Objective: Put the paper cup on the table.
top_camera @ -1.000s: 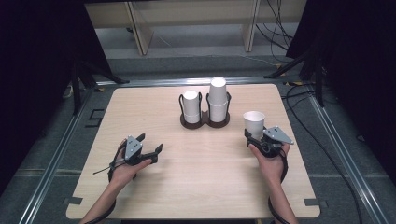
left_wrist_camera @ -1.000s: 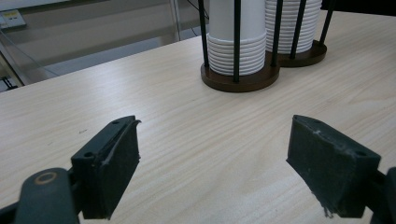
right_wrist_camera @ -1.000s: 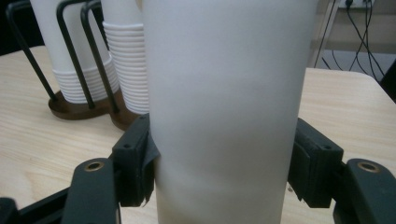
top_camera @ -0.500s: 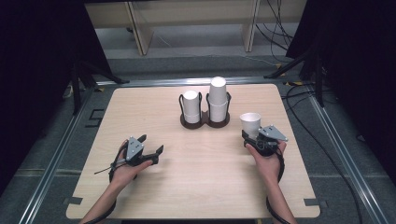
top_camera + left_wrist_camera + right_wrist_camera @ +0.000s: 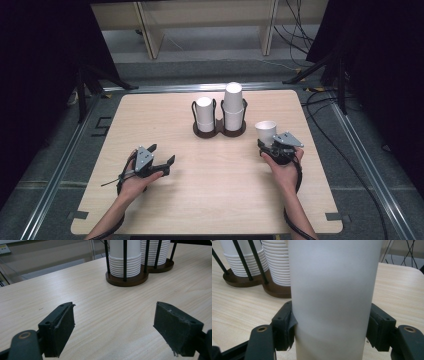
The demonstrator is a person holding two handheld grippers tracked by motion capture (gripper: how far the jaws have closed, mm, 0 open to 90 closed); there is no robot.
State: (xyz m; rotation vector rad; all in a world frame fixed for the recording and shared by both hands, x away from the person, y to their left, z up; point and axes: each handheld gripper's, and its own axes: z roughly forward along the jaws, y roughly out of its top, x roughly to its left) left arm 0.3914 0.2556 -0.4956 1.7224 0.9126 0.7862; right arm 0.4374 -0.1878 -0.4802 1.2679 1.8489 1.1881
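Carrying one paper cup [image 5: 265, 131] pinched in our right gripper [image 5: 276, 146], at 4 o'clock of the cup holder [image 5: 219, 129] | left gripper [image 5: 161, 159] spread, idle | placement remains, we judge.

In the right gripper view, the white cup [image 5: 334, 297] is cut off at top & bottom edges, so rim & base are not seen. Behind the cup, the cup stacks [image 5: 274, 262] are partly hidden, tops cropped. In the left gripper view, the stacks' tops are likewise cropped.
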